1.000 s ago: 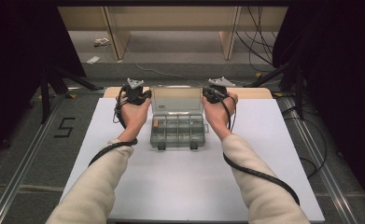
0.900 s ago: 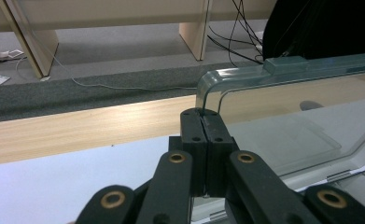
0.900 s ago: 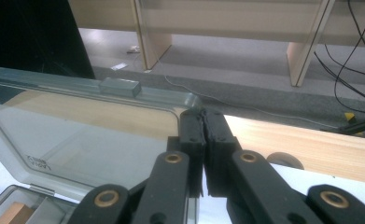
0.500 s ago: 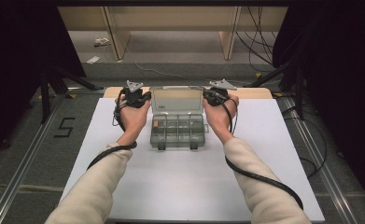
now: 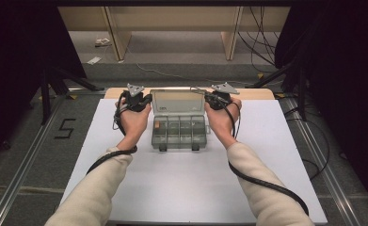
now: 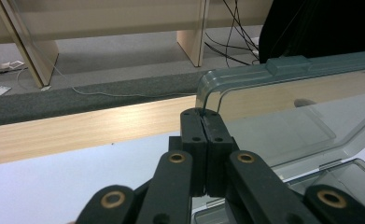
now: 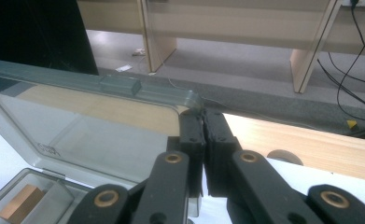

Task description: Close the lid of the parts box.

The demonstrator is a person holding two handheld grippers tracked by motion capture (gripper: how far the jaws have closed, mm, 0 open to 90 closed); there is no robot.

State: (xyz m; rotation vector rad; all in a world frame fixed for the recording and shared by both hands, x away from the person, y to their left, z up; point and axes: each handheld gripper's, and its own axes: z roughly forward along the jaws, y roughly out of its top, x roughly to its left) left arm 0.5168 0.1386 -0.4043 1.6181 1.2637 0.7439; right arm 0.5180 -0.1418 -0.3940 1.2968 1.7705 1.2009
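A clear grey compartment box [image 5: 179, 133] lies on the white table top, its lid [image 5: 177, 100] raised toward the far side. In the left gripper view my left gripper [image 6: 202, 115] is shut on the lid's [image 6: 283, 112] left top corner. In the right gripper view my right gripper [image 7: 203, 116] is shut on the lid's [image 7: 101, 126] right top corner. From above, the left gripper [image 5: 147, 98] and right gripper [image 5: 207, 98] flank the lid. A small orange block [image 7: 22, 203] lies in the box's left rear compartment [image 5: 157, 125].
The white board [image 5: 181, 183] rests on a wooden table whose far edge [image 5: 257, 93] shows behind the box. Beyond it are grey carpet, wooden furniture legs [image 5: 230, 33] and loose cables [image 5: 261, 37]. Dark curtains and stand legs flank both sides.
Both hands stay at the lid's two top corners. Any movement of the lid or the grippers is too slight to tell.
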